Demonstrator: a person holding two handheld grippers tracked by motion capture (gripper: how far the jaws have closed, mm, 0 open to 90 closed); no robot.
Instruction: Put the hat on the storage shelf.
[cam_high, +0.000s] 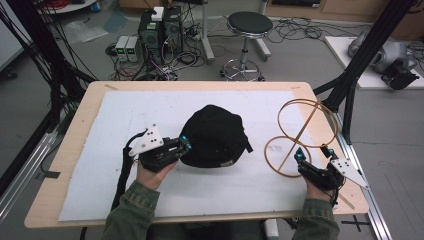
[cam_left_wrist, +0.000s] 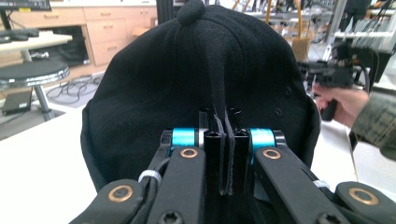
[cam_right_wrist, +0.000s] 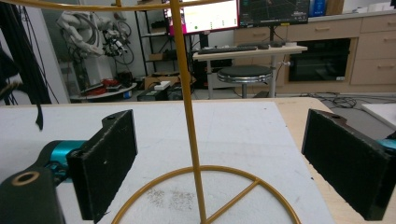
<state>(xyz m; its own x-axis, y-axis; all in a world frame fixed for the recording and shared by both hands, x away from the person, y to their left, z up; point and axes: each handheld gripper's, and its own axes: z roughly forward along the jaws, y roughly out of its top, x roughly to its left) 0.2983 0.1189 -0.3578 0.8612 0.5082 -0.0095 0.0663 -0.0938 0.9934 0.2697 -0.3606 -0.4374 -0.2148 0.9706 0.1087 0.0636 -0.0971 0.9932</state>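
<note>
lab table (cam_high: 75, 130), white mat (cam_high: 150, 107). left gripper (cam_high: 185, 144) clamped on cap (cam_high: 215, 135) fabric: soft, light, grip seam. right gripper (cam_high: 312, 155) jaws apart around stand (cam_high: 300, 135) post: thin, rigid, tippy.

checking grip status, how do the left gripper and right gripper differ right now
The left gripper is shut, pinching a fold of the black cap; the right gripper is open, holding nothing. The left touches its object; the right's pads stand apart either side of the gold wire stand's upright rod. Both are hand-held, with black jaws and teal fittings.
</note>
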